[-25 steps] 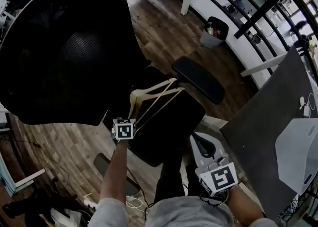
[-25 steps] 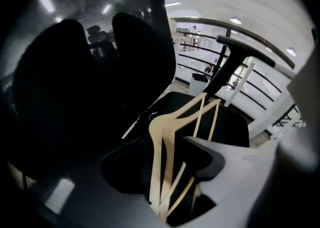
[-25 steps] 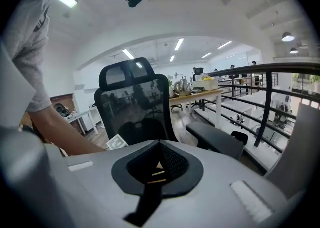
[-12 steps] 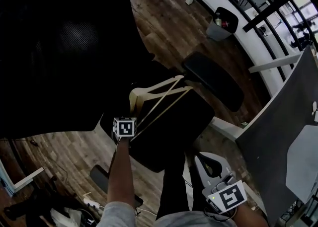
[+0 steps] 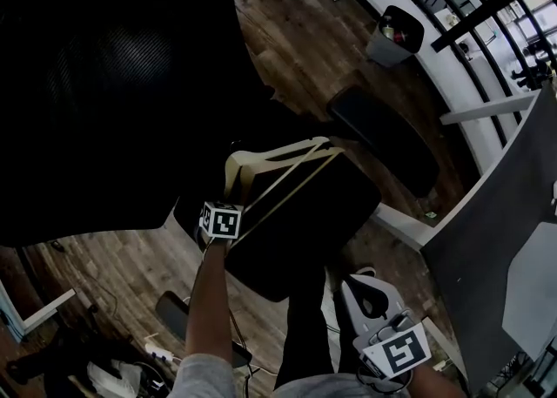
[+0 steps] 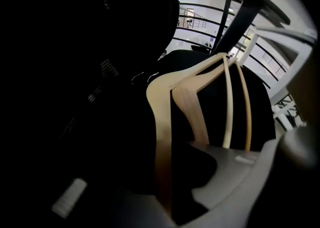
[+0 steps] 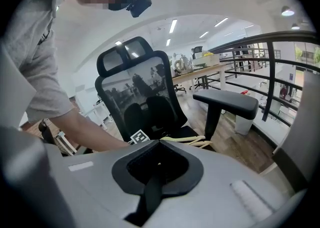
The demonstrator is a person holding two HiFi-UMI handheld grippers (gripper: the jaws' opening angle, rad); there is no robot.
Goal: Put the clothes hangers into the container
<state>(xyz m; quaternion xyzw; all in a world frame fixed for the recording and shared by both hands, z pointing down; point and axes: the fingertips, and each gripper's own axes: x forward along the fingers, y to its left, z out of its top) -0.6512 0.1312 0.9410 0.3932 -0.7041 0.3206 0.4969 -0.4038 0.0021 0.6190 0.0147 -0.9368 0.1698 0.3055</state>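
The wooden hangers (image 5: 283,170) lie on the chair seat (image 5: 335,209). The left gripper (image 5: 229,199), pointing steeply down at the seat's edge, has just been closing its jaws onto a hanger arm, likely to lift them. The right gripper (image 5: 359,293) hangs beside the seat, jaws together and empty.

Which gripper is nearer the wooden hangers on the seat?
Left. The left gripper is on the hangers, jaws having just been closing on one; the right gripper, shut, is off the seat, well clear.

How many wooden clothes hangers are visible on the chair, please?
2. The pale hanger and the browner hanger lie overlapping on the black chair seat; another could be hidden underneath.
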